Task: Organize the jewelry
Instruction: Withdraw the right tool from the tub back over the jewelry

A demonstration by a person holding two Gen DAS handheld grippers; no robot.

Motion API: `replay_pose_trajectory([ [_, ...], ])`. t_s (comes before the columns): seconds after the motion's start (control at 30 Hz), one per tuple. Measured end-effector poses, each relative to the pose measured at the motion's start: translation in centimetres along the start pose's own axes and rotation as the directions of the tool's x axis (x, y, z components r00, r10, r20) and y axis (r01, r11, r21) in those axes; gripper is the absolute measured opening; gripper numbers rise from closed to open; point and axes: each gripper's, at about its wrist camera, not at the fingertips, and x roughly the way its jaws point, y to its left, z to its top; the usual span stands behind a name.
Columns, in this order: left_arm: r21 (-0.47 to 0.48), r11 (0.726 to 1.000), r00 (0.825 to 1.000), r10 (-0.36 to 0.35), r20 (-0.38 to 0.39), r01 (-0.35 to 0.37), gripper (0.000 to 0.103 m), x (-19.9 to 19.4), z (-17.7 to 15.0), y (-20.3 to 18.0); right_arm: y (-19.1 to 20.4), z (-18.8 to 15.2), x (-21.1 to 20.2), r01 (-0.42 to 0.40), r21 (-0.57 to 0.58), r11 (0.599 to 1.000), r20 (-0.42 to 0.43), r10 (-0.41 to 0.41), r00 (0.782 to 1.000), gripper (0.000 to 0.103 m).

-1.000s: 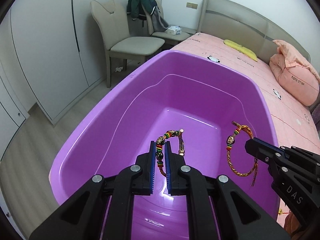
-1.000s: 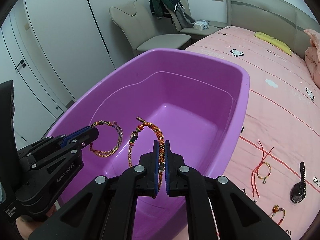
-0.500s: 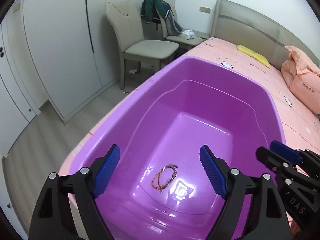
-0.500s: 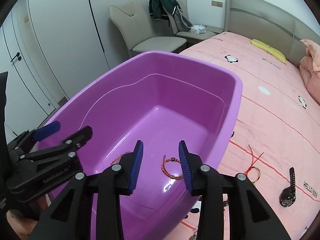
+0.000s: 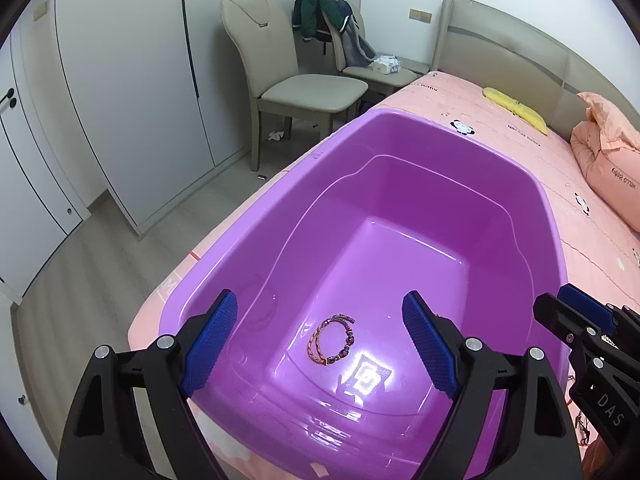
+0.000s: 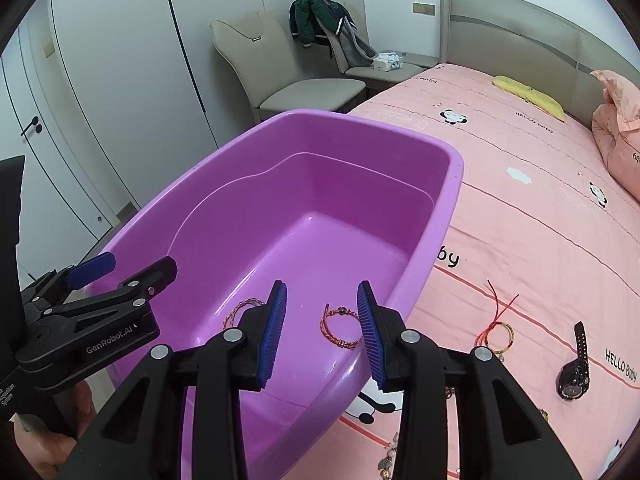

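Observation:
A purple plastic tub (image 5: 420, 136) (image 6: 448, 200) stands on the pink bed. A beaded bracelet (image 5: 331, 339) lies on its floor; in the right wrist view it shows at the left (image 6: 242, 309), partly behind a finger. A braided bracelet (image 6: 339, 327) lies beside it. My left gripper (image 5: 320, 340) is wide open and empty above the tub's near end. My right gripper (image 6: 322, 332) is open and empty above the tub's near right side. Each gripper shows in the other's view, the right (image 5: 588, 328) and the left (image 6: 116, 276).
On the pink bedspread (image 6: 540, 216) right of the tub lie a red cord bracelet (image 6: 498, 330), a black watch (image 6: 576, 368) and more small jewelry (image 6: 386, 462) at the bottom edge. Chairs (image 5: 296, 84), wardrobe doors (image 5: 120, 92) and a headboard (image 5: 500, 48) stand beyond.
Both grippers opened and let go of their bracelets, which now lie on the tub floor. Both grippers have pulled back and up from the tub.

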Motion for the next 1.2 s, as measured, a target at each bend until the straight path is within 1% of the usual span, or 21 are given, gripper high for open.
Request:
replay_pose_trajectory([
  [0.07, 0.000, 1.000, 1.000, -0.001, 0.003, 0.001, 0.083, -0.3, 0.0, 0.1, -0.1, -0.2, -0.5, -0.002, 0.005, 1.000, 0.004, 0.002, 1.000, 0.038],
  [0.23, -0.004, 1.000, 1.000, -0.007, -0.001, 0.007, 0.083, -1.5, -0.5, 0.0, -0.5, -0.9, -1.8, 0.003, 0.012, 1.000, 0.014, -0.003, 1.000, 0.038],
  [0.27, -0.001, 1.000, 1.000, -0.006, 0.000, 0.006, 0.083, -1.8, -0.6, 0.0, -0.6, -1.2, -2.2, 0.003, 0.017, 1.000, 0.017, -0.004, 1.000, 0.040],
  [0.33, 0.005, 1.000, 1.000, -0.001, 0.002, 0.001, 0.085, -2.4, -0.9, -0.2, -0.8, -1.7, -2.8, -0.001, 0.028, 1.000, 0.022, 0.000, 1.000, 0.043],
  [0.4, 0.005, 1.000, 1.000, -0.002, 0.007, 0.002, 0.087, -3.1, -1.2, -0.3, -0.9, -2.1, -3.5, -0.009, 0.036, 0.999, 0.023, 0.008, 1.000, 0.044],
  [0.57, 0.006, 1.000, 1.000, -0.009, 0.020, 0.008, 0.090, -4.7, -2.2, -0.7, -1.5, -3.3, -5.4, -0.015, 0.055, 0.998, 0.044, 0.013, 0.999, 0.051],
  [0.73, 0.035, 0.999, 0.999, -0.016, 0.028, 0.015, 0.094, -6.2, -3.7, -1.9, -2.3, -5.0, -7.0, -0.014, 0.083, 0.996, 0.053, 0.010, 0.999, 0.055],
  [0.83, 0.060, 0.998, 0.999, -0.033, 0.029, 0.031, 0.094, -7.0, -4.7, -2.8, -2.9, -6.2, -7.8, -0.004, 0.103, 0.995, 0.067, -0.003, 0.998, 0.060],
  [0.93, 0.081, 0.996, 0.998, -0.044, 0.039, 0.041, 0.095, -8.1, -5.8, -3.9, -3.7, -7.7, -8.6, 0.011, 0.114, 0.993, 0.077, -0.020, 0.997, 0.061],
  [0.97, 0.087, 0.995, 0.998, -0.051, 0.042, 0.047, 0.096, -8.4, -6.2, -4.3, -4.0, -8.1, -8.8, 0.011, 0.119, 0.993, 0.077, -0.020, 0.997, 0.065],
  [1.2, 0.152, 0.982, 0.991, -0.123, 0.054, 0.114, 0.096, -10.9, -9.0, -7.9, -7.1, -12.4, -11.1, 0.056, 0.152, 0.987, 0.079, -0.069, 0.994, 0.065],
])
